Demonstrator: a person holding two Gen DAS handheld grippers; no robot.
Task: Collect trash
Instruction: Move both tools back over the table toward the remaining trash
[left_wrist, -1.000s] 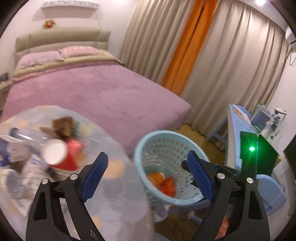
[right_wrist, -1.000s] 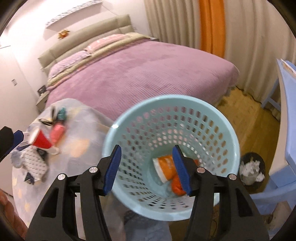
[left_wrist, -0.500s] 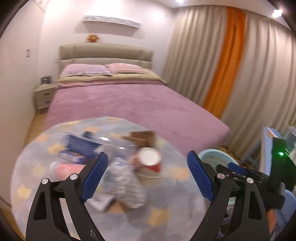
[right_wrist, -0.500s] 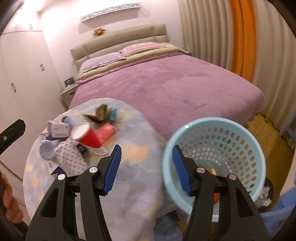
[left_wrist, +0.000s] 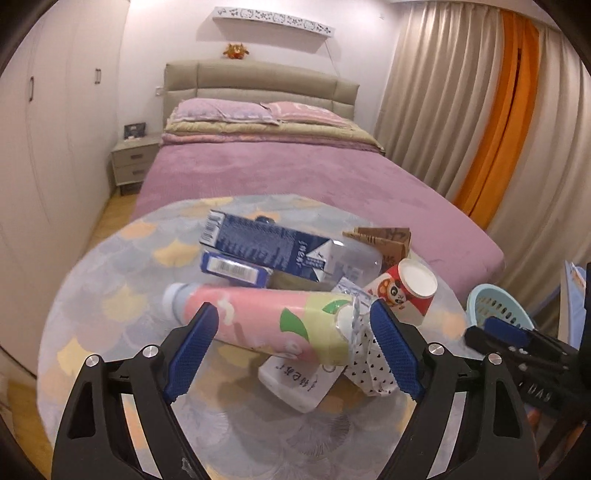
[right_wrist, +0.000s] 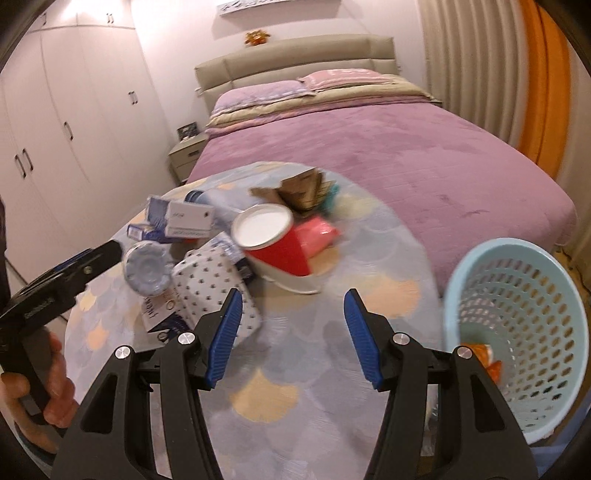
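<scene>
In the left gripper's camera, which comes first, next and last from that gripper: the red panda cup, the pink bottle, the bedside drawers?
1. Pink bottle, lying between the closing left gripper fingers, untouched.
2. Red panda cup, on its side, farther right.
3. Bedside drawers, far off left of the bed.

We find the near part of the bench (right_wrist: 280, 398) bare, so a gripper can pass there, between the heap of trash (left_wrist: 295, 288) and the bench's near rim. On the far and left side of the top the heap blocks the way: boxes, a lying pink bottle (left_wrist: 266, 328) and a tipped red cup (right_wrist: 275, 240) lie touching one another. The blue basket (right_wrist: 517, 332) stands just beside the bench's right edge, its mouth unobstructed.
</scene>
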